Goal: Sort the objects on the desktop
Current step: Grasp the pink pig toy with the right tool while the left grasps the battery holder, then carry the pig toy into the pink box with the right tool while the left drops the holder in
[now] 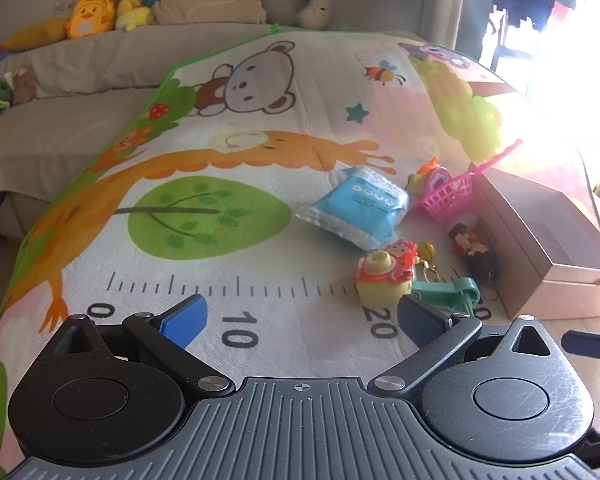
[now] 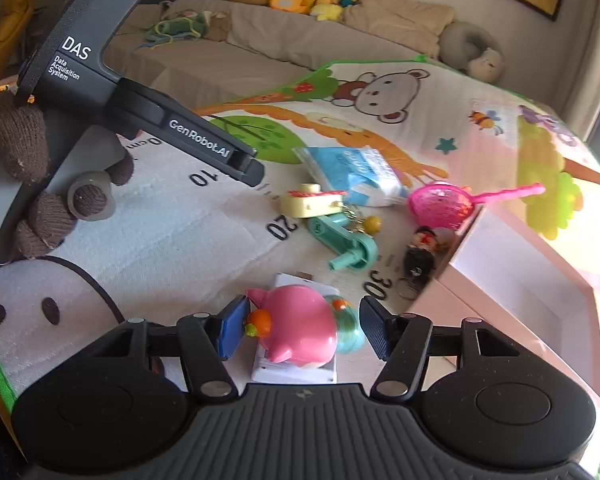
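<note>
Your right gripper (image 2: 302, 326) stands half-open around the glossy pink plastic pig toy (image 2: 300, 322), which sits on a white block on the mat; the pads aren't pressing yet. It looks light, hard and slippery, so close across its round flanks. Your left gripper (image 1: 300, 314) is wide open, empty.

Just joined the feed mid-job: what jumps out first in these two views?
The pink pig toy sits between the right gripper's half-open jaws, on a white card. Beyond it, a clutter of small toys lies beside the pink box, with a blue packet behind. The left gripper is open and holds nothing over the cartoon mat.
</note>
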Tool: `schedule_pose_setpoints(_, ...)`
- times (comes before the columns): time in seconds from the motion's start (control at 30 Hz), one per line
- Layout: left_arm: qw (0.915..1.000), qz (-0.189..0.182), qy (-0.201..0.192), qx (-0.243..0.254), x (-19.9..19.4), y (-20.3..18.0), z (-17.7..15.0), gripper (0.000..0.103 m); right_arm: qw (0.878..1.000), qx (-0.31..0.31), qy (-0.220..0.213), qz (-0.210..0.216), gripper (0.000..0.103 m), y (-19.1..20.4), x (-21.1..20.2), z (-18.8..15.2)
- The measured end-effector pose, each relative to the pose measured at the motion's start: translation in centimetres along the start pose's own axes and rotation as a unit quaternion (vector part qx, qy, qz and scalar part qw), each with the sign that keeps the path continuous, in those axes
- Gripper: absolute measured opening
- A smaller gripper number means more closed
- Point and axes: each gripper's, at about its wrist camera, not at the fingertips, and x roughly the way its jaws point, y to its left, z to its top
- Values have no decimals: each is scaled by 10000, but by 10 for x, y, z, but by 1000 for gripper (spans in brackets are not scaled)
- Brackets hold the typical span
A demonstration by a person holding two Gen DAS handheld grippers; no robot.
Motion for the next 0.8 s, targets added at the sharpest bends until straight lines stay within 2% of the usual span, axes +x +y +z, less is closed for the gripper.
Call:
schedule_pose_setpoints(0.03,10000,-60,-3,58,-2,-4,-2,103,9999,116,5,-85,49,-4,-3,-3)
schedule_pose_setpoints(0.1,9991,-321,-21,277,-7,-12,-9,103,9976,659,72,-199,39,-24,-11,-9)
schedule_pose_setpoints(0.17,9952,-726,45,652,-12,-27,-17,103,9930,1105,57,-419,38,-44,-17,-15)
schedule_pose_setpoints(0.23,9872,-1148,188,1089,-15,-48,-28,103,9872,1460,99,-630,39,-63,-20,-25)
schedule_pose_setpoints(0.3,9782,-1381,315,1519,-15,-73,-39,103,9820,1743,147,-720,39,-76,-19,-32)
schedule_pose_setpoints(0.37,9729,-1395,371,1805,-12,-97,-48,103,9775,1975,124,-732,42,-85,-18,-35)
schedule_pose_setpoints(0.5,9719,-1082,323,2066,2,-124,-53,103,9722,2247,25,-663,76,-91,-12,-34)
schedule_pose_setpoints(0.53,9728,-989,339,2066,7,-127,-52,103,9705,2320,39,-660,79,-92,-8,-33)
schedule_pose_setpoints(0.67,9738,-1008,387,2001,16,-126,-50,102,9668,2533,103,-331,82,-93,10,-30)
schedule_pose_setpoints(0.77,9723,-1186,363,1983,13,-124,-50,85,9611,2744,277,-167,82,-98,27,-32)
schedule_pose_setpoints(0.8,9720,-1161,340,2013,11,-125,-51,85,9589,2814,336,-103,80,-99,31,-33)
